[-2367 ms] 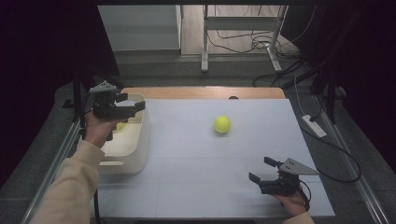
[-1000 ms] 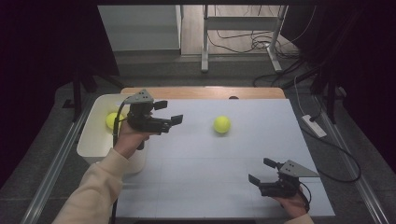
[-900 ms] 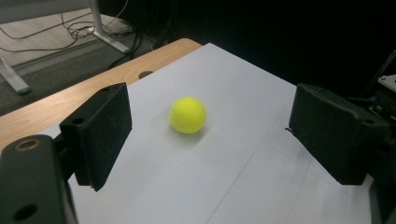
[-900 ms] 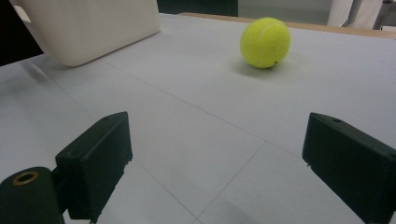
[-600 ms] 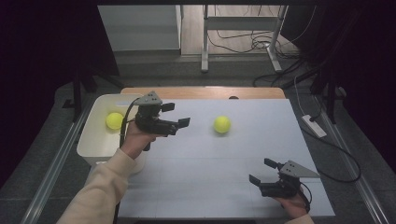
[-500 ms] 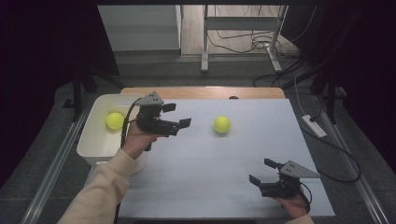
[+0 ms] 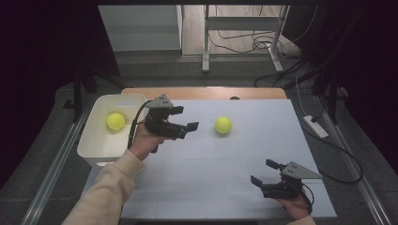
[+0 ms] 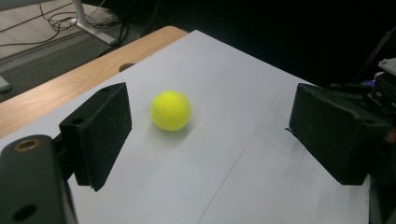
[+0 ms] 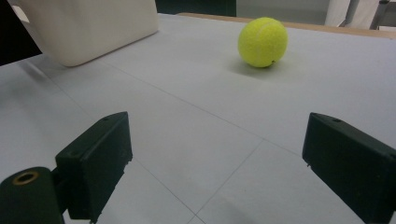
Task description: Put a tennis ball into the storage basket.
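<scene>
A yellow tennis ball (image 7: 223, 125) lies on the white table top, right of centre toward the back. My left gripper (image 7: 186, 118) hovers open just left of it, jaws pointing at it with nothing between them. In the left gripper view the ball (image 8: 171, 109) sits ahead, nearer the left jaw of the wide-open gripper (image 8: 210, 121). A second yellow ball (image 7: 115, 121) rests inside the white bin (image 7: 94, 150) at the left. My right gripper (image 7: 264, 172) stands open and empty low near the front right; its view shows the ball (image 9: 263, 42) far ahead between the spread jaws (image 9: 219, 149).
The bin (image 9: 93, 28) stands at the table's left edge. A wooden strip (image 7: 202, 93) runs along the far edge. A power strip (image 7: 315, 126) and cables lie on the floor at the right. Bare table lies between the two grippers.
My left gripper has moved right from over the bin to just left of the ball on the table. One ball now lies free in the bin. The right gripper has stayed put.
</scene>
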Action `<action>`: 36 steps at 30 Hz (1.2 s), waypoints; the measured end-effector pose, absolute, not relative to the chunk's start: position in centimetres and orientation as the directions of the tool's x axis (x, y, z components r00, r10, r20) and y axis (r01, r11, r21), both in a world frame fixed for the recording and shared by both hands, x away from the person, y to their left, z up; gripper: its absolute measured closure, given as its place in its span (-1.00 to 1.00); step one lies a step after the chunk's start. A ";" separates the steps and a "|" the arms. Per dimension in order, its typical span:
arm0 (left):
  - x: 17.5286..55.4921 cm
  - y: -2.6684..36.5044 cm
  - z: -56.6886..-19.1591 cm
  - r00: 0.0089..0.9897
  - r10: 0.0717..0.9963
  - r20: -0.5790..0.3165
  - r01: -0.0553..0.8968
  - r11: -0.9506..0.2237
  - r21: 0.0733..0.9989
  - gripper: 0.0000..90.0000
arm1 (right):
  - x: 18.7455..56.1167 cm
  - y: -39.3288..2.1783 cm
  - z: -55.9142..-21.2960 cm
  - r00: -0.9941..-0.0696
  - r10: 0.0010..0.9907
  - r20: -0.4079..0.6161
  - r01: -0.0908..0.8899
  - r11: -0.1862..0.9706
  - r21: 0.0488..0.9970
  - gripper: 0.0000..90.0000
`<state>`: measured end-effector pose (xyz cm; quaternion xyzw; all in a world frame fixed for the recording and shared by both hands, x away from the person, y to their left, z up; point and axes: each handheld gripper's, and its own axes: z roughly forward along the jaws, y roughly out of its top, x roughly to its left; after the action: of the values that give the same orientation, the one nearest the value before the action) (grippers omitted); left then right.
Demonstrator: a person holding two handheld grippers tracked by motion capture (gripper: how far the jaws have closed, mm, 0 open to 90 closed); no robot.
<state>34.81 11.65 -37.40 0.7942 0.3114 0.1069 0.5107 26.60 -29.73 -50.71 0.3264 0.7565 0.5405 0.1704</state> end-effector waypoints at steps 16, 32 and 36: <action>35.7 9.7 -38.4 0.785 0.600 -0.151 0.405 -0.314 0.859 -0.70 | 26.7 -29.7 -50.7 -0.731 0.676 0.093 0.308 0.205 0.929 -0.81; 37.2 7.9 -39.7 0.788 0.592 -0.170 0.432 -0.335 0.837 -0.70 | 26.7 -29.6 -50.7 -0.726 0.681 0.094 0.308 0.200 0.930 -0.81; 37.5 7.5 -40.0 0.790 0.587 -0.176 0.438 -0.340 0.832 -0.70 | 26.7 -29.5 -50.7 -0.726 0.682 0.092 0.310 0.205 0.928 -0.81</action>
<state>37.51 7.53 -40.03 0.8148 0.3144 0.0775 0.4809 26.73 -29.47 -50.67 0.3278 0.7567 0.5387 0.1724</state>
